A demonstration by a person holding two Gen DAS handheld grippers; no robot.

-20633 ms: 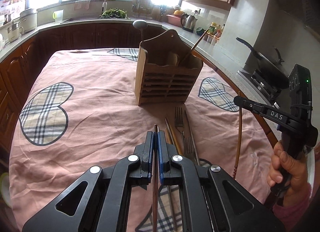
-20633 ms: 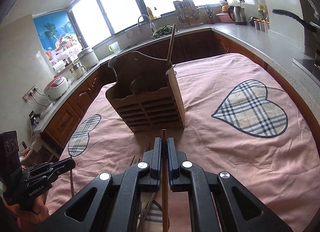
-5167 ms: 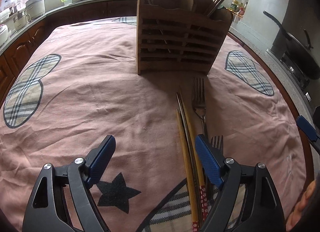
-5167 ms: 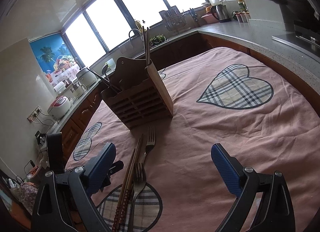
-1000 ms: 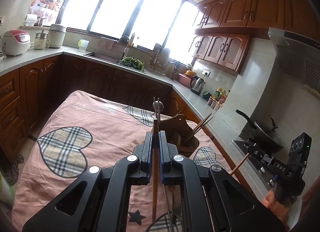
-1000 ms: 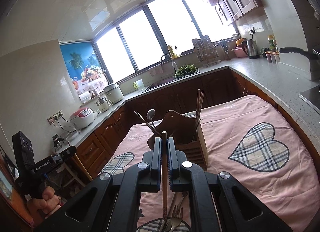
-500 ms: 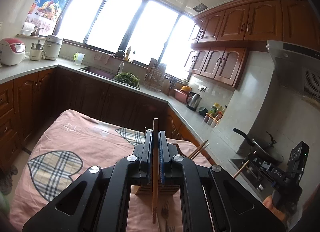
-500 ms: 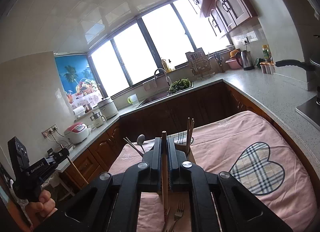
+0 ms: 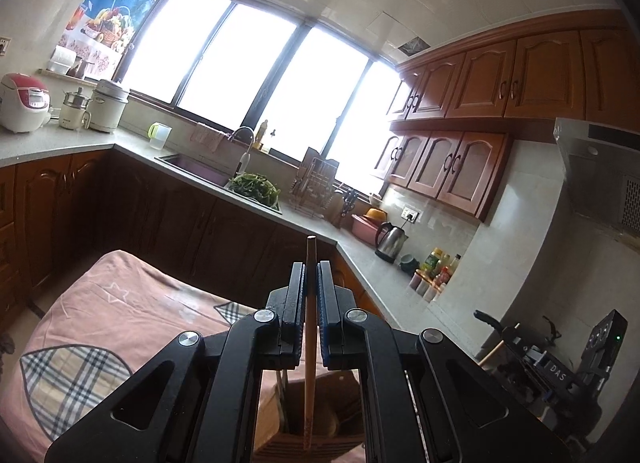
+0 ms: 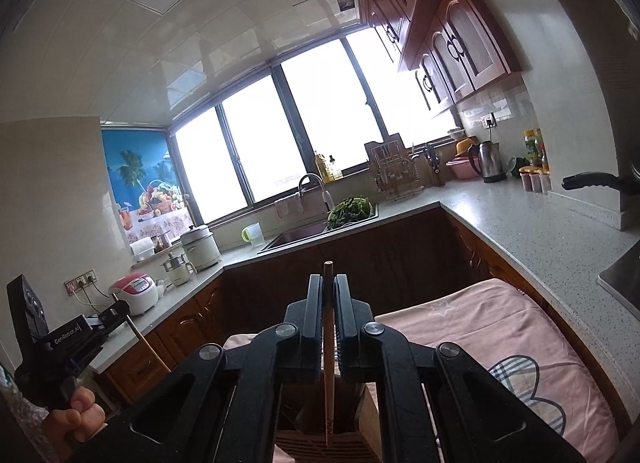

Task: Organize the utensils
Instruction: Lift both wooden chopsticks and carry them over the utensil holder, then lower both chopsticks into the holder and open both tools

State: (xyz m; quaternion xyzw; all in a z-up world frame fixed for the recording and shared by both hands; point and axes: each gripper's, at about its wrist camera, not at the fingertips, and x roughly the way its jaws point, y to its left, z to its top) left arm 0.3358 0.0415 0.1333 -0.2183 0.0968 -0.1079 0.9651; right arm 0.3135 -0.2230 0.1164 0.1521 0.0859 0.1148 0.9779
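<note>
My left gripper is shut on a wooden chopstick that hangs upright, its lower end over the open top of the wooden utensil holder just below. My right gripper is shut on another wooden chopstick, also upright, its lower end above the same holder. Dark utensil handles stand inside the holder. Each gripper shows in the other's view, at the far right in the left wrist view and at the far left in the right wrist view. The utensils on the table are hidden.
The holder stands on a table with a pink cloth with plaid hearts. Kitchen counters wrap around it, with a sink, dish rack, kettle, rice cookers and a pan handle.
Both grippers have risen and tilted up with their chopsticks. The holder has slid from mid-view to the bottom edge, now directly beneath the chopstick ends.
</note>
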